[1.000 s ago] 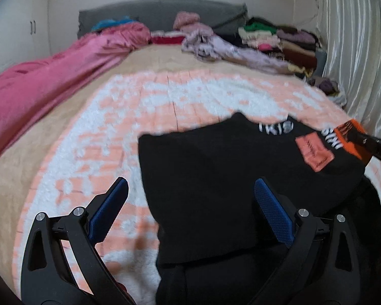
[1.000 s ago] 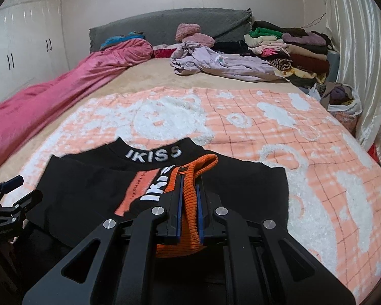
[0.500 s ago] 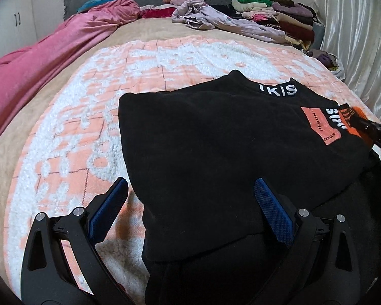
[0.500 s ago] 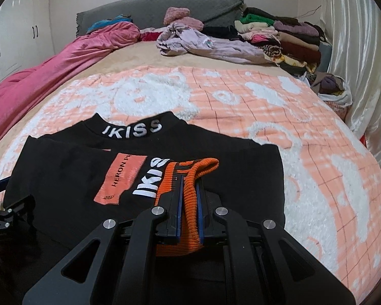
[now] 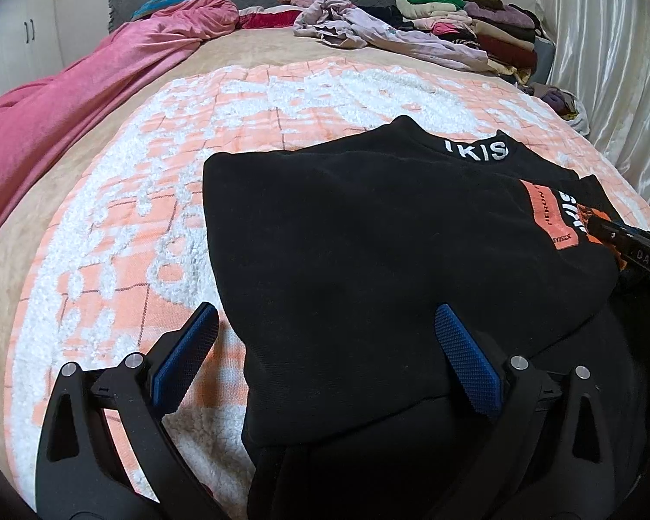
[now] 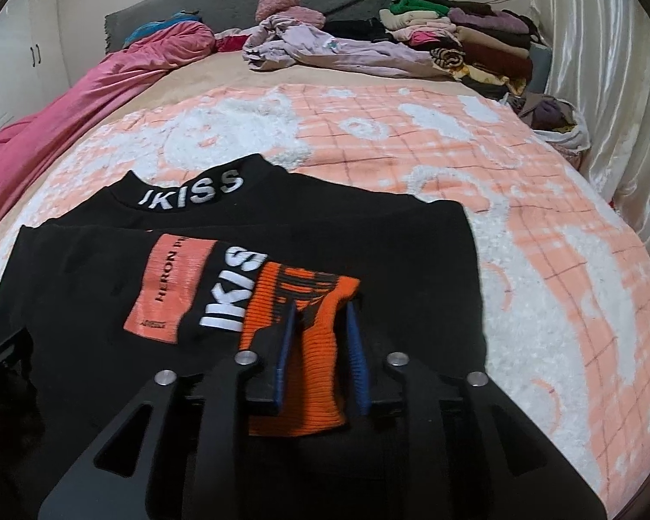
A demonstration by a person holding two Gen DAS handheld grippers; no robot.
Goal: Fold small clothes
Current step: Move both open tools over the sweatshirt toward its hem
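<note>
A: Left wrist view: the left hand-held gripper [image 5: 320, 359] gapes wide over the black sweater [image 5: 368, 251], which lies near the bed's [image 5: 108, 225] foot edge.

B: Right wrist view: the right hand-held gripper [image 6: 320, 325] stands slightly apart around the orange cuff [image 6: 299, 338], gripping nothing. The sleeve looks folded in; next comes grasping the hem.

Soft even light, fisheye-warped, dark corners
</note>
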